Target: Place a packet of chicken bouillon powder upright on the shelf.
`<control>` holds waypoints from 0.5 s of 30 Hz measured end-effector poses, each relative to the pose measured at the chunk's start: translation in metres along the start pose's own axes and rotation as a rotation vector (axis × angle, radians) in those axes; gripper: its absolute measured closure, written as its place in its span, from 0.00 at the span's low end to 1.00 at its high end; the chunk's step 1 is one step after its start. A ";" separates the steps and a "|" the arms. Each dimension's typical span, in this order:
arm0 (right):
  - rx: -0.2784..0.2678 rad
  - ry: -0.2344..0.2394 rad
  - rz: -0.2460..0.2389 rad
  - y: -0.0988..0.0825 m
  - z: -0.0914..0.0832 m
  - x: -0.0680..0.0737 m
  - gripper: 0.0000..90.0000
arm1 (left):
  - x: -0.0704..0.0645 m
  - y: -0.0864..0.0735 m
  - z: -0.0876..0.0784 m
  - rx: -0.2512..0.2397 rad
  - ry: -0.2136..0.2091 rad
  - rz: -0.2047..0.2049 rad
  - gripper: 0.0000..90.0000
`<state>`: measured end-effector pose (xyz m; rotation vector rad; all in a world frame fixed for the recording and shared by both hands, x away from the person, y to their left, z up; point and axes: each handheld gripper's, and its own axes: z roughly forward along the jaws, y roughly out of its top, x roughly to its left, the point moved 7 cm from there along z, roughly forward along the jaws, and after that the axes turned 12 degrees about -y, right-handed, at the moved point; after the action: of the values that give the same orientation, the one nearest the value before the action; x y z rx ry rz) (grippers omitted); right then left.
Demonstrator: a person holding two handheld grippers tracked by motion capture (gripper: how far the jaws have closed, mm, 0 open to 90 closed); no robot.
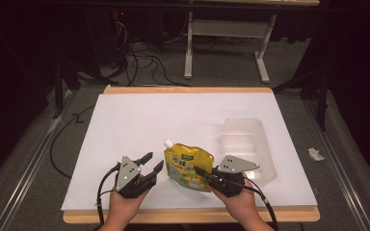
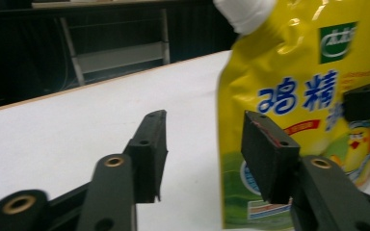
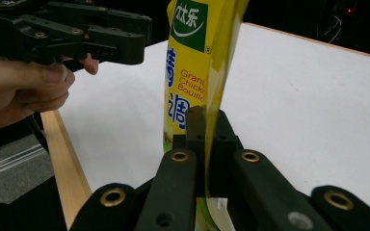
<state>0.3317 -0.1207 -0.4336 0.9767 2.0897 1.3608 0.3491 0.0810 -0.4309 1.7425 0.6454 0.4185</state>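
A yellow spouted pouch [image 1: 186, 164] with a white cap and blue lettering is at the front middle of the white board [image 1: 183, 115]. My right gripper [image 1: 197, 170] is shut on the pouch's right edge. In the right gripper view the jaws pinch the thin edge of the pouch [image 3: 192, 53] at the gripper's tip [image 3: 206, 126]. My left gripper [image 1: 155, 160] stands open just left of the pouch, holding nothing. In the left gripper view the pouch [image 2: 298, 86] rises behind the right fingertip [image 2: 270, 159], outside the gap of the gripper [image 2: 204, 149].
A clear plastic tray [image 1: 247, 144] lies on the board to the right of the pouch, just beyond my right gripper. The board's wooden front edge [image 1: 188, 215] runs under both hands. Cables and a table frame [image 1: 221, 43] are on the floor beyond.
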 end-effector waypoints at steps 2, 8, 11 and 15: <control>-0.001 0.004 -0.005 0.002 -0.001 0.000 1.00 | 0.008 -0.002 -0.004 0.017 0.023 -0.035 0.54; -0.003 0.031 -0.013 0.004 -0.005 -0.002 1.00 | 0.017 -0.016 -0.007 0.074 0.058 -0.060 0.53; -0.005 0.045 -0.026 0.005 -0.006 -0.004 1.00 | 0.021 -0.020 -0.006 0.088 0.063 -0.077 0.51; -0.023 0.057 -0.030 0.012 -0.007 -0.005 1.00 | 0.025 -0.026 -0.003 0.107 0.055 -0.094 0.49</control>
<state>0.3332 -0.1254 -0.4197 0.9039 2.1175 1.4103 0.3615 0.1035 -0.4563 1.7986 0.7984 0.3735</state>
